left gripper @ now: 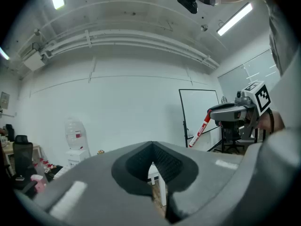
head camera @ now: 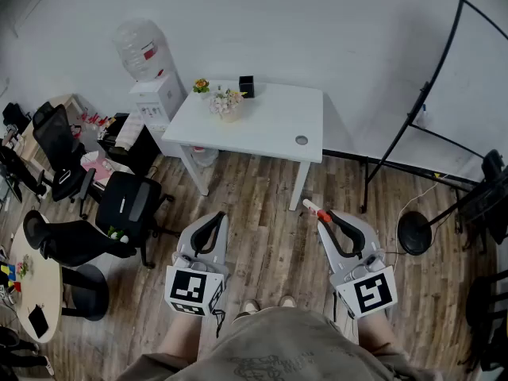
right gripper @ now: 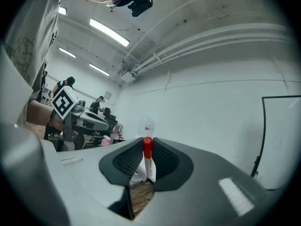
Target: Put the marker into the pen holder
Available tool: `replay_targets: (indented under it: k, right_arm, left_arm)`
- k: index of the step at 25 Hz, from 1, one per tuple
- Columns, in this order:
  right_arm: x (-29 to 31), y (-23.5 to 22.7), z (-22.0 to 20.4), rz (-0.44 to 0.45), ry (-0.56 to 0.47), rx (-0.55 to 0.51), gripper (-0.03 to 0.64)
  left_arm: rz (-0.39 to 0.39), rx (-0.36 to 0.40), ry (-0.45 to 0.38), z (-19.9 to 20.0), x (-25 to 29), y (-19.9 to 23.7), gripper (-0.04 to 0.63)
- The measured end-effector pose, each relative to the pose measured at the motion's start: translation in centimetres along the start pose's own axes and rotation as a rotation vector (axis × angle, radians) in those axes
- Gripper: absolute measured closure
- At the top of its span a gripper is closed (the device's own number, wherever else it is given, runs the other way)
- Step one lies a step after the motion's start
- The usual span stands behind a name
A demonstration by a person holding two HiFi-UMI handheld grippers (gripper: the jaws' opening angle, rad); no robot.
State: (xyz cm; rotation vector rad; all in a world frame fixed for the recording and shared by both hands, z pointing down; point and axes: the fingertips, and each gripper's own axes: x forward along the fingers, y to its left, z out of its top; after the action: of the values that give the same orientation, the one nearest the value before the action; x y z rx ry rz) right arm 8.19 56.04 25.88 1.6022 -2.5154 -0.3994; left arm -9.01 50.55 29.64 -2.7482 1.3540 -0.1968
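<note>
My right gripper (head camera: 325, 215) is shut on a white marker (head camera: 315, 208) with a red cap; the marker (right gripper: 147, 158) stands up between its jaws in the right gripper view and also shows in the left gripper view (left gripper: 200, 128). My left gripper (head camera: 216, 219) is shut with nothing in it, its jaws meeting at a point (left gripper: 153, 163). Both are held low over the wooden floor in front of a white table (head camera: 270, 121). A small black pen holder (head camera: 246, 86) stands at the table's far edge.
A flower pot (head camera: 226, 105) and a small plant (head camera: 201, 86) sit on the table. A water dispenser (head camera: 151, 78) stands to its left, with black office chairs (head camera: 127, 205) nearer. A whiteboard stand (head camera: 421, 141) is at the right.
</note>
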Motion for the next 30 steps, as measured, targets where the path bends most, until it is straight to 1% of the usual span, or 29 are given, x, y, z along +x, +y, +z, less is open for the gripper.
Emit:
replay_targets:
  k: [3, 7, 13, 18, 22, 24, 26, 28, 30]
  right_arm:
    - [-0.6, -0.5, -1.4, 0.014, 0.046, 0.02, 0.528]
    - [-0.8, -1.1, -1.8, 0.034, 0.052, 0.06, 0.526]
    - [-1.2, -2.2, -3.1, 0.044, 0.072, 0.077, 0.526]
    - [-2.0, -3.4, -4.9, 0.067, 0.11, 0.08, 0.528]
    - [-3.2, -4.4, -6.1, 0.086, 0.121, 0.091, 0.526]
    - [-3.7, -5.0, -6.6, 0.088, 0.121, 0.094, 0.526]
    - [-4.3, -5.5, -7.2, 0.09, 0.126, 0.101, 0.526]
    - [-4.7, -6.1, -7.6, 0.092, 0.128, 0.114, 0.526]
    - [-4.9, -6.5, -7.8, 0.093, 0.127, 0.126, 0.526]
  left_arm:
    - [0.011, 0.03, -0.011, 0.2, 0.3, -0.7, 0.595]
    - [0.0, 0.03, 0.006, 0.0, 0.9, -1.5, 0.595]
    - [0.001, 0.026, 0.043, -0.5, 2.0, -2.9, 0.595]
    - [0.039, 0.088, 0.039, -0.7, 2.9, -4.0, 0.595]
    - [0.056, 0.095, 0.039, -0.7, 3.5, -5.4, 0.595]
    - [0.087, 0.112, 0.031, -0.4, 3.8, -5.4, 0.595]
    - [0.109, 0.102, 0.028, 0.0, 4.0, -5.3, 0.595]
    - [0.102, 0.093, 0.029, 0.3, 4.3, -5.8, 0.595]
    - [0.094, 0.116, 0.032, 0.4, 4.5, -6.4, 0.595]
